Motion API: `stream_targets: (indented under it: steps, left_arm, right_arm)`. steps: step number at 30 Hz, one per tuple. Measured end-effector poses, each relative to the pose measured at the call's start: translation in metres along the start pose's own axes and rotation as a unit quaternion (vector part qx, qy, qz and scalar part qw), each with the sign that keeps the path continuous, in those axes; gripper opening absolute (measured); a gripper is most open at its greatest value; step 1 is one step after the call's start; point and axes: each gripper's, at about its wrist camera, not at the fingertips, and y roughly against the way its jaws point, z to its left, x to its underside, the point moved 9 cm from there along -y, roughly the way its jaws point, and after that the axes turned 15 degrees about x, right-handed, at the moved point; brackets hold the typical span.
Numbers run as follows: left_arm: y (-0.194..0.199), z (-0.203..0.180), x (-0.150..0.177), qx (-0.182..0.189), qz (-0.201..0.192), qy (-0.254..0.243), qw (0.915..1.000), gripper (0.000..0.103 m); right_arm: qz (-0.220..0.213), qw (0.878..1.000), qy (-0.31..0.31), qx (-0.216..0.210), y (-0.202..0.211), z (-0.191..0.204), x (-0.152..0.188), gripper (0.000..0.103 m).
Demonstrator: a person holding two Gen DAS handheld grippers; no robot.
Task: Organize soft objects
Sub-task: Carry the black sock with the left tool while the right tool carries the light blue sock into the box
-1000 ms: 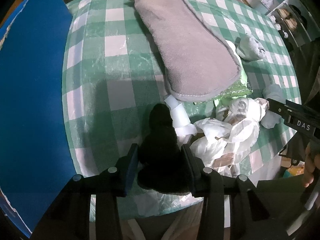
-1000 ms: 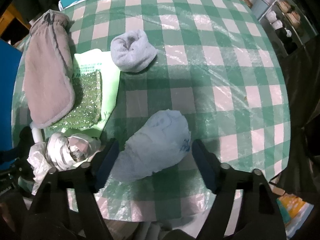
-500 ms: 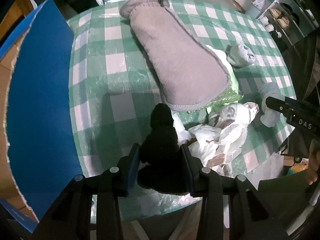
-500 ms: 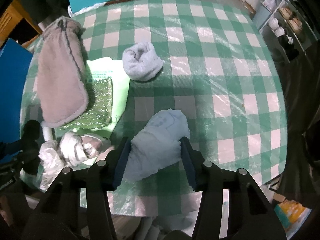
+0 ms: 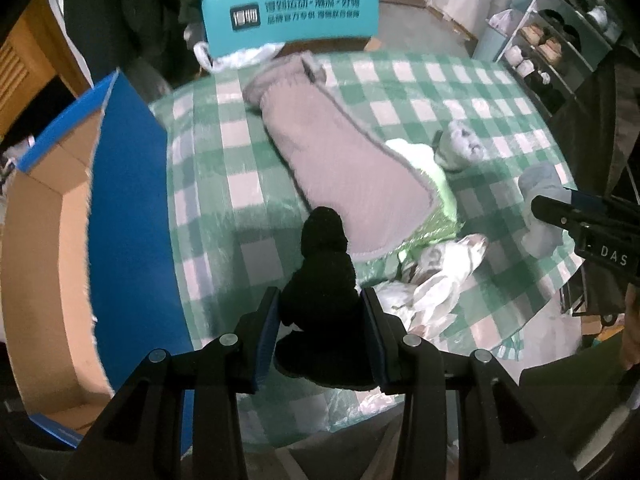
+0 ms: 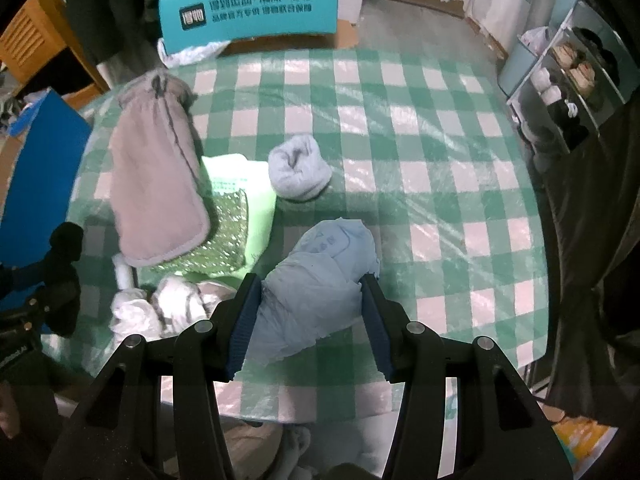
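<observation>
1. The left gripper (image 5: pixel 320 336) pinches a black knit piece (image 5: pixel 322 280) above the tabletop's (image 5: pixel 208 184) left edge, beside the open cardboard box (image 5: pixel 44 240).
2. The right gripper (image 6: pixel 306 320) clamps a pale blue bundle (image 6: pixel 320 276) over the near edge.
3. Risk: either limp piece slipping out, or snagging the grey mitt (image 6: pixel 154 184).

You face a glossy, plastic-covered checked tablecloth (image 6: pixel 420 152). The grey mitt (image 6: pixel 154 184) looks like matt fleece, the black item (image 5: pixel 320 280) fuzzy knit, the blue bundle (image 6: pixel 320 280) crinkled cloth, and the box (image 5: pixel 44 260) bare cardboard inside.
</observation>
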Motion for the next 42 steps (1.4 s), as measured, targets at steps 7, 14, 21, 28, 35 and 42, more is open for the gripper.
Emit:
stream_targets:
  steps: [7,14,21,28,35,42]
  left_arm:
    - [0.024,-0.008,-0.012,-0.013,-0.029,-0.030,0.9990,0.040]
    - [0.044,-0.012,-0.019,-0.022,-0.051,-0.046,0.9974,0.040]
    - [0.061,-0.013,-0.027,-0.038,-0.070,-0.058,0.9951,0.040]
    - [0.072,-0.012,-0.030,-0.052,-0.081,-0.070,0.9929,0.040]
    - [0.080,-0.006,-0.032,-0.052,-0.086,-0.069,0.9925,0.040]
    - [0.094,0.006,-0.032,-0.057,-0.095,-0.061,0.9920,0.040]
  right_arm:
    - [-0.045,0.999,0.008,-0.005,0.031,0.000,-0.010,0.050]
    - [-0.080,0.997,0.019,-0.012,0.056,0.007,-0.019,0.050]
    - [-0.110,0.993,0.031,-0.016,0.077,0.014,-0.025,0.050]
    - [-0.136,0.990,0.042,-0.020,0.092,0.023,-0.031,0.050]
    - [-0.152,0.986,0.058,-0.030,0.105,0.035,-0.036,0.050]
    - [-0.168,0.982,0.076,-0.039,0.118,0.051,-0.042,0.050]
